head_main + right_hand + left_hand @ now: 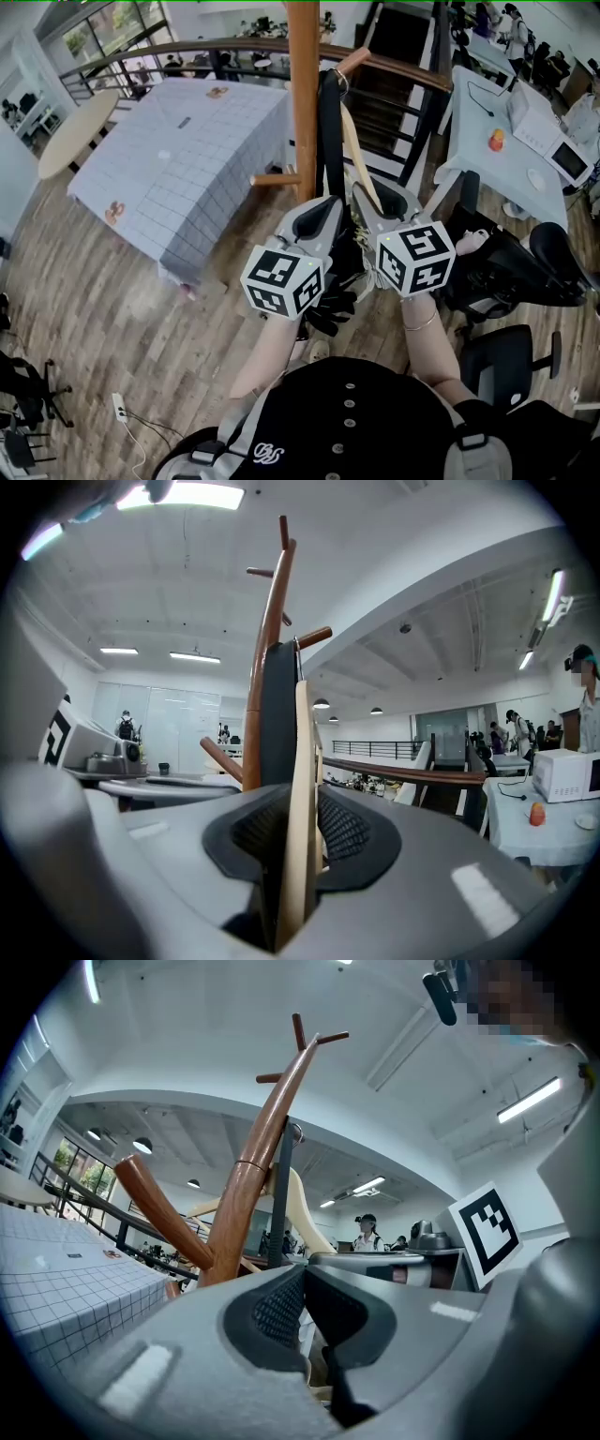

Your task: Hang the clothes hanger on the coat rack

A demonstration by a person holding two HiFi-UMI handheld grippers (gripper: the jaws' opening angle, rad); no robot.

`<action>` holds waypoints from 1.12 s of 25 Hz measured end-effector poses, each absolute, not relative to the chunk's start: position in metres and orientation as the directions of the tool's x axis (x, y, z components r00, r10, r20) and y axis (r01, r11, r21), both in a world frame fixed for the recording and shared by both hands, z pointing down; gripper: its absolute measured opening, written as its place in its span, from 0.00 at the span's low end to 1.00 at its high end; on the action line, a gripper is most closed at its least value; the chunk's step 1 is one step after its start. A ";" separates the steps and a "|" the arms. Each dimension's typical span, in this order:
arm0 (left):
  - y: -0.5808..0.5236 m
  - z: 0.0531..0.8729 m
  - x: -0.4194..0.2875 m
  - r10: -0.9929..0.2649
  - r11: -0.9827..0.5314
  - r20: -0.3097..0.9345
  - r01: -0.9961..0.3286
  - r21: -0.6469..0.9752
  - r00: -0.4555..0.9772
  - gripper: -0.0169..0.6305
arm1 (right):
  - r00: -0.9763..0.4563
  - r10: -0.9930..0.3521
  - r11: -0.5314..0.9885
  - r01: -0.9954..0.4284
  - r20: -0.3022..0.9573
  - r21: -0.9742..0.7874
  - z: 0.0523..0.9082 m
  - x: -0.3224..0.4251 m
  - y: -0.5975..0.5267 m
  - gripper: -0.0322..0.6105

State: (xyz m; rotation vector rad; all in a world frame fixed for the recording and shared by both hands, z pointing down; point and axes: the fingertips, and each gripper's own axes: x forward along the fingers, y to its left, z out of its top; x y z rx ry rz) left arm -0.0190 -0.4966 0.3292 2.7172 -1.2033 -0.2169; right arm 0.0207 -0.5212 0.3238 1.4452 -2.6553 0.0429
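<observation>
The wooden coat rack (303,103) stands straight ahead. A pale wooden hanger (354,150) with a black garment (328,141) hangs by its hook from an upper peg (349,62). My right gripper (367,202) is at the hanger's lower part. In the right gripper view the hanger's edge (305,761) runs down between the jaws of the right gripper (298,841), which stand slightly apart, a dark gap on the left side. My left gripper (330,208) is beside the black garment. In its own view the left gripper (302,1297) has its pads meeting, the rack (253,1185) rising beyond.
A table with a checked cloth (187,159) stands left of the rack, with a curved railing (187,52) behind. Stairs (394,103) descend beyond the rack. Right are a white table (487,122) with a microwave (572,159) and black office chairs (506,272). A lower peg (272,178) sticks out left.
</observation>
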 end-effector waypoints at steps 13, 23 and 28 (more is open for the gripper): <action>-0.462 0.325 0.000 -0.742 -0.665 -0.073 -0.719 0.200 0.666 0.02 | -0.602 -0.796 0.604 -0.797 0.062 0.016 0.305 0.029 -0.469 0.27; -0.425 0.331 0.012 -0.751 -0.654 -0.070 -0.727 0.208 0.656 0.02 | -0.665 -0.745 0.665 -0.747 -0.050 0.014 0.289 0.039 -0.417 0.29; -0.400 0.332 0.022 -0.726 -0.683 -0.094 -0.700 0.208 0.681 0.02 | -0.658 -0.739 0.665 -0.747 -0.145 -0.003 0.276 0.051 -0.390 0.27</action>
